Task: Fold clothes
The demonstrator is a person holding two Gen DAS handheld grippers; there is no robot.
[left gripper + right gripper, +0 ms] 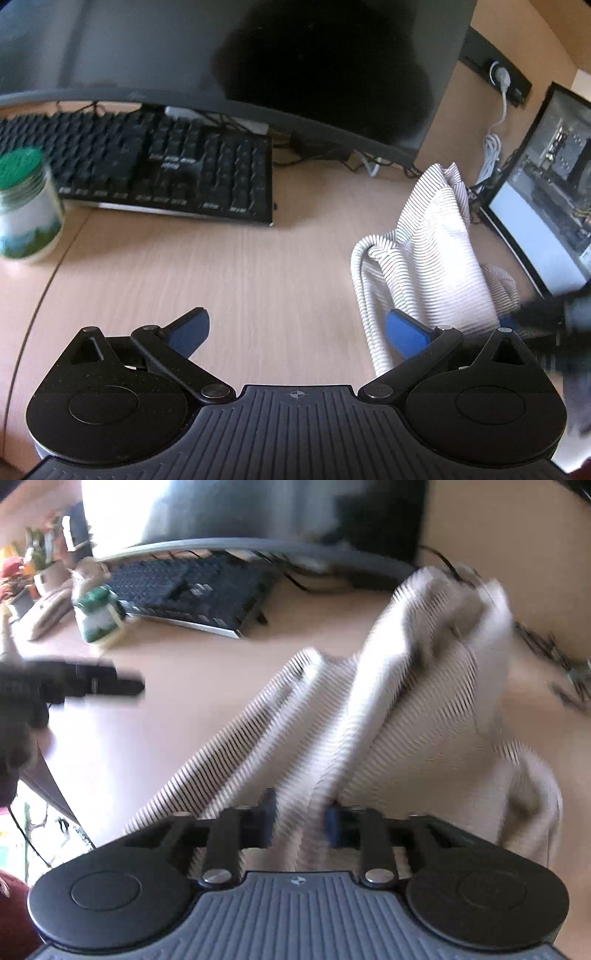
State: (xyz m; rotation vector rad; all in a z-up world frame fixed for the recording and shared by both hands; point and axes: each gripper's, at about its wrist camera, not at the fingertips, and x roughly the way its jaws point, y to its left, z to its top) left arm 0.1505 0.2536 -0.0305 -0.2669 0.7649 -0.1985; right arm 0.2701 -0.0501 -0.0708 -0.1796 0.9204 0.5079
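Striped garment (417,701) between right gripper (300,821) jaws

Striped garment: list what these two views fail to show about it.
- Garment, right wrist view: motion blur hides its type and folds; the part between the right gripper fingers is hidden by the gripper body.
- Left wrist view: the left gripper, open, covers its near edge.

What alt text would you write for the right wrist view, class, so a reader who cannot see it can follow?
The right gripper is shut on a bunched white garment with thin dark stripes, which trails away across a pale wooden desk. Behind it lie a black keyboard, a green-lidded jar and a monitor; the picture is motion-blurred.
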